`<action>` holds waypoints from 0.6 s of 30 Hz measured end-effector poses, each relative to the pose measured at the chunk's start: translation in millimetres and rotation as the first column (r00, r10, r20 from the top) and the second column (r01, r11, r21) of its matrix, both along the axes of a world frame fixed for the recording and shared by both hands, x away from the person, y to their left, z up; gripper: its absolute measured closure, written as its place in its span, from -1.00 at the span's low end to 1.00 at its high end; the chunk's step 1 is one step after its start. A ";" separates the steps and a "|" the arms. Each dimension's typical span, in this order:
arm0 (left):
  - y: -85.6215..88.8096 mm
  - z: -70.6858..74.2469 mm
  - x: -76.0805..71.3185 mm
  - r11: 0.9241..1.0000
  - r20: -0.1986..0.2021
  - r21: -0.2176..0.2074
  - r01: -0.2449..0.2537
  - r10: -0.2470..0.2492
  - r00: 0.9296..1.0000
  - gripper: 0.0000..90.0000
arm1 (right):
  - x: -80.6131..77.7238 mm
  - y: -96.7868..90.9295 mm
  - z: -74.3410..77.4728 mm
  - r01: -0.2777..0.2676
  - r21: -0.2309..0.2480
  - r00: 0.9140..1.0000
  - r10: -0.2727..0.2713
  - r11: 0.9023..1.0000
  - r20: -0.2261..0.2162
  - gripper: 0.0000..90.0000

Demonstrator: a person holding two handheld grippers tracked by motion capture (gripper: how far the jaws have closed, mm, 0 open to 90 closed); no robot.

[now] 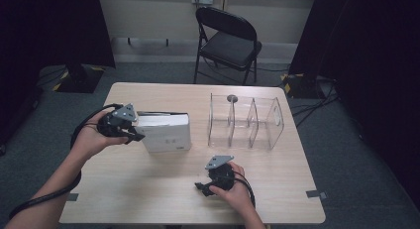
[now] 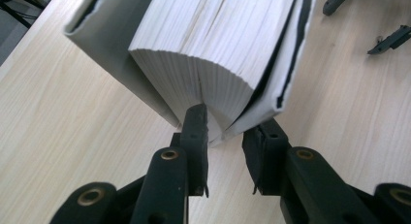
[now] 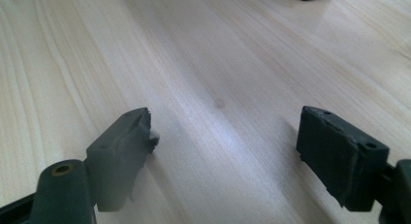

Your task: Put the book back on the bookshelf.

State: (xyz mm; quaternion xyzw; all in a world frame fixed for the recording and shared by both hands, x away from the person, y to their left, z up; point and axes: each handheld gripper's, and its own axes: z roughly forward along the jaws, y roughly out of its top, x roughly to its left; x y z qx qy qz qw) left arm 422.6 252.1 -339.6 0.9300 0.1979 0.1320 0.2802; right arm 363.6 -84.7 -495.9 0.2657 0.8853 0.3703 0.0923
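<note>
Our left gripper [image 1: 132, 135] sits at the near left corner of a thick white book [image 1: 166, 132], and in the left gripper view its jaws are clamped on the corner of the book [image 2: 213, 54]: one black pad is wedged in among the fanned pages and the other presses on the outside of the cover, so a back slab of pages and the cover are pinched between them. The book rests on the table [image 1: 148, 189] at the left of centre, its front cover gaping a little away from the page block. Our right gripper [image 1: 200, 187] lies low over the near edge of the table, well apart from the book, with its jaws spread wide and nothing between them; in the right gripper view we see bare wood [image 3: 203, 64] under them.

To the right of the book, just beside it but not touching, stands a clear plastic organiser [image 1: 245, 122] with upright dividers making a few slots. We can see through its walls and make out no contents; a small dark round thing [image 1: 232, 98] shows at its back rim, though we cannot tell what it is.

The tabletop is pale wood with a visible grain, and strips of tape [image 1: 316, 194] mark its near corners. Around it we have grey carpet, a black folding chair [image 1: 229, 40] behind the table, dark curtains on both sides, and cables on the floor at the right.
</note>
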 end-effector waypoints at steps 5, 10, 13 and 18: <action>-0.3 0.6 2.1 1.000 0.006 0.004 -0.004 0.004 1.000 0.59 | 0.1 0.3 -1.2 -0.010 0.002 1.000 0.010 1.000 0.020 -0.58; 0.0 1.2 3.8 1.000 0.008 0.010 -0.009 0.009 1.000 0.59 | -0.6 0.6 -3.8 -0.007 0.012 0.999 0.006 1.000 0.041 -0.60; -0.1 1.0 4.1 1.000 0.009 0.006 -0.010 0.010 1.000 0.59 | -0.6 -0.1 -4.5 -0.009 0.017 0.999 0.008 1.000 0.047 -0.61; 0.7 -0.9 4.5 1.000 0.016 -0.020 -0.017 0.017 1.000 0.60 | -0.5 0.2 -5.1 -0.005 0.019 0.999 0.004 1.000 0.051 -0.65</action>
